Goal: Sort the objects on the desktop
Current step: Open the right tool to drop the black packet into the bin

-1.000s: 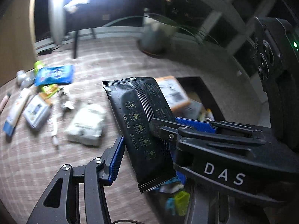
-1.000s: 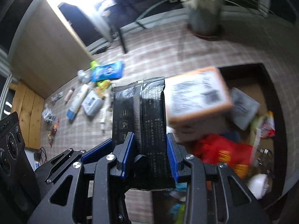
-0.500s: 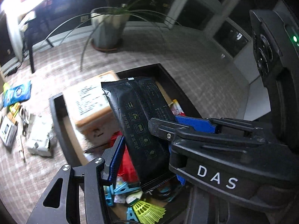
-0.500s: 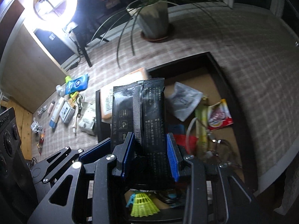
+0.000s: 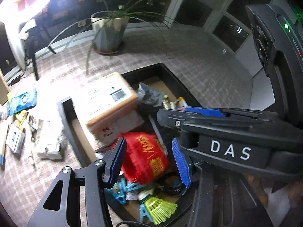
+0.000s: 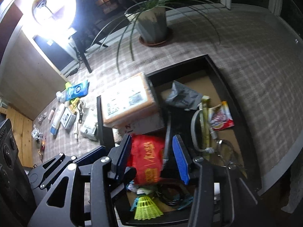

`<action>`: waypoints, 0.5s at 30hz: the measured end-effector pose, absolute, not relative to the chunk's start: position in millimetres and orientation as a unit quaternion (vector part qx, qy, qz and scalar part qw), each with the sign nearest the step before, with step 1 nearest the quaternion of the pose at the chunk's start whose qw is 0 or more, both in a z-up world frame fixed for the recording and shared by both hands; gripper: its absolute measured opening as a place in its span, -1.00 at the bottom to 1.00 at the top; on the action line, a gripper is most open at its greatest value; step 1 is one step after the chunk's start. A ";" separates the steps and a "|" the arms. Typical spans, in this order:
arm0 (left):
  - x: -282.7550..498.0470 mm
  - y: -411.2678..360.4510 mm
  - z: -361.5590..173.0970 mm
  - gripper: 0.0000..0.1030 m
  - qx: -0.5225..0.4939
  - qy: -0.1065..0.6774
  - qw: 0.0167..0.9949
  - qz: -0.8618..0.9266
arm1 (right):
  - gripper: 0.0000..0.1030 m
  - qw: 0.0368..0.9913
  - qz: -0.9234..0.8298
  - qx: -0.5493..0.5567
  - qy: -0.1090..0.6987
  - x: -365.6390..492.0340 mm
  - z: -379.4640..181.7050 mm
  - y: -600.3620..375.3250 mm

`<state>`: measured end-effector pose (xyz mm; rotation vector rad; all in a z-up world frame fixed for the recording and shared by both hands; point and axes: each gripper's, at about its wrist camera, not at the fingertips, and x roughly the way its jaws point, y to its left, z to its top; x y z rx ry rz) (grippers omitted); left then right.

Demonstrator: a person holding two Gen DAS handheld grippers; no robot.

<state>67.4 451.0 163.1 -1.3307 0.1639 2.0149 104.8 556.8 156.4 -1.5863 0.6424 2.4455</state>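
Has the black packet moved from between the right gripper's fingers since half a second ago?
Yes. It has left the right gripper, whose jaws now stand open above the black tray; a dark blurred streak below may be it dropping.

Tan cardboard box w/ white label (image 6: pixel 126 99) is motion-blurred, label text unreadable. Red crinkly foil packet (image 5: pixel 145 158) partly hidden behind blue-padded claw fingers (image 5: pixel 115 159). Yellow-green shuttlecock (image 5: pixel 161 211) cut off at bottom edge.

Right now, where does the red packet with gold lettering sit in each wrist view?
Left wrist: red packet lies low centre, in the black tray.
Right wrist: red packet lies low centre, seen between the open fingers.
Shared landmark: cardboard parcel above it, left.
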 end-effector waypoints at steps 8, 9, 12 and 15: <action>48.2 392.8 150.8 -0.06 -0.526 0.051 0.298 0.795 | -0.10 0.038 0.818 -0.538 0.199 79.3 154.5 516.3; 44.7 383.6 149.7 -0.06 -0.527 0.047 0.288 0.798 | -0.10 0.032 0.819 -0.539 0.196 75.3 154.5 511.2; 36.5 360.0 147.4 -0.06 -0.528 0.036 0.263 0.806 | -0.10 0.014 0.819 -0.544 0.183 61.9 153.4 491.8; 30.0 339.6 144.7 -0.06 -0.529 0.030 0.238 0.814 | -0.10 -0.005 0.817 -0.551 0.172 47.6 150.3 473.4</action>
